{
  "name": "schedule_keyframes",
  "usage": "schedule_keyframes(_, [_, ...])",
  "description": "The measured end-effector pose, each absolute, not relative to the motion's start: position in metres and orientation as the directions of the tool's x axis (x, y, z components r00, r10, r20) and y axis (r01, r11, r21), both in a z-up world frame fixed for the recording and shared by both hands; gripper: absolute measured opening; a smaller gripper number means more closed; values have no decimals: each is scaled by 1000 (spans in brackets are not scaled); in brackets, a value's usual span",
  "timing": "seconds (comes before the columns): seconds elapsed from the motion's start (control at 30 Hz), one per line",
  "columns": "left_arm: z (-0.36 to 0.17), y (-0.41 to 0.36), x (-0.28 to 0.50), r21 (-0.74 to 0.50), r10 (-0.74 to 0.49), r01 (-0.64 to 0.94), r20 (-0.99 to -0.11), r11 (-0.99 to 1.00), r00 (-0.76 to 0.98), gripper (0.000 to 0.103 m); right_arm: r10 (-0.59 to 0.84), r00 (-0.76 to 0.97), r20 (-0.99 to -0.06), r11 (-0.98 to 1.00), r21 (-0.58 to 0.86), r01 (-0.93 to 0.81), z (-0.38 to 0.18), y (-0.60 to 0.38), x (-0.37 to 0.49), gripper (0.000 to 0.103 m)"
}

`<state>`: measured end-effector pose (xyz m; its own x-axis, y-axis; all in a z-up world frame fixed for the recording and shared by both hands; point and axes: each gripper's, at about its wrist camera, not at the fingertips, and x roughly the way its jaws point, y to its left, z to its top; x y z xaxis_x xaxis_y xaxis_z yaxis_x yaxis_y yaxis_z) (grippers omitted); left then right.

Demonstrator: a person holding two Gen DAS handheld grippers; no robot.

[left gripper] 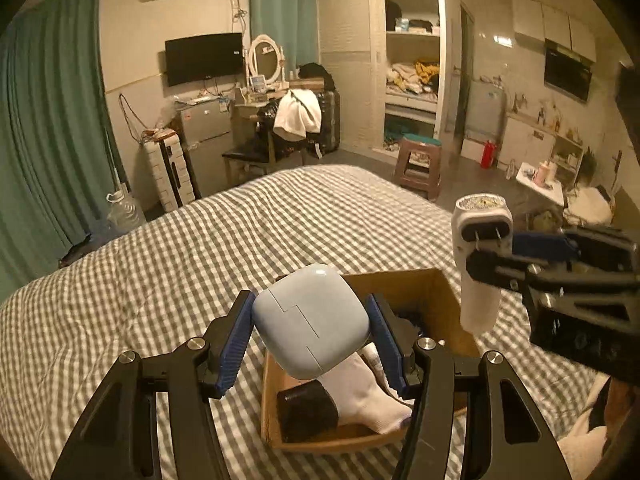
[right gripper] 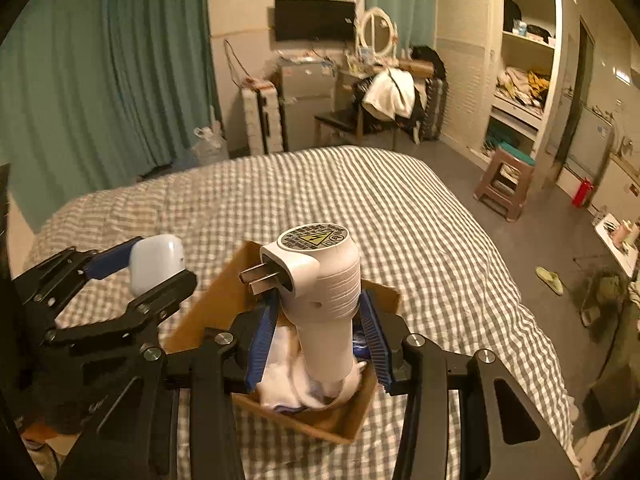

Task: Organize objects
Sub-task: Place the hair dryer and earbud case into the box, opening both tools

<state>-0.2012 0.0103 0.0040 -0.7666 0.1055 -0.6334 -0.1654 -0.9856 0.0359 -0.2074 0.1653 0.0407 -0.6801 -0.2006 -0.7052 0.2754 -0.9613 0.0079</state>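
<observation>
My left gripper (left gripper: 312, 320) is shut on a pale blue rounded case (left gripper: 310, 322) and holds it above the near left part of an open cardboard box (left gripper: 424, 284) on the bed. The box holds white socks (left gripper: 368, 396) and a black block (left gripper: 306, 410). My right gripper (right gripper: 318, 320) is shut on a white plug-in device (right gripper: 324, 292) with two metal prongs, held upright over the same box (right gripper: 216, 300). In the left wrist view the right gripper (left gripper: 500, 258) and the device (left gripper: 480, 264) show at the right. In the right wrist view the left gripper (right gripper: 148, 268) and the case (right gripper: 156, 262) show at the left.
The box sits on a grey-and-white checked bed cover (left gripper: 200, 248). Beyond the bed stand a chair with clothes (left gripper: 280, 132), a white suitcase (left gripper: 168, 172), a brown stool (left gripper: 420, 164) and an open wardrobe (left gripper: 412, 64). Green curtains (left gripper: 52, 100) hang at the left.
</observation>
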Motion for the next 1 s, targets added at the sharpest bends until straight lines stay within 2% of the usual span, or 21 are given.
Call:
schedule_keyframes(0.3, [-58, 19, -235, 22, 114, -182, -701, -983, -704, 58, -97, -595, -798, -972, -53, 229, -28, 170, -271, 42])
schedule_keyframes(0.4, [-74, 16, -245, -27, 143, -180, -728, -983, -671, 58, -82, -577, -813, -972, -63, 226, -47, 168, -281, 42])
schedule_keyframes(0.63, [-96, 16, -252, -25, 165, -215, -730, -976, -664, 58, -77, -545, -835, -968, -68, 241, -80, 158, -297, 42])
schedule_keyframes(0.87, [-95, 25, -248, -31, 216, -279, -718, -960, -662, 60, -84, -533, -842, -969, -57, 242, -86, 157, -305, 42])
schedule_keyframes(0.9, [-94, 26, -248, -24, 212, -282, -722, -959, -659, 61, -94, -532, -841, -969, -46, 243, -83, 158, -307, 43])
schedule_keyframes(0.97, [-88, 26, -248, -13, 206, -285, -723, -958, -660, 62, -126, -537, -834, -969, -13, 248, -76, 161, -303, 54])
schedule_keyframes(1.0, [-83, 26, -246, -15, 210, -286, -713, -958, -668, 71, -133, -548, -826, -969, -8, 247, -71, 161, -301, 62])
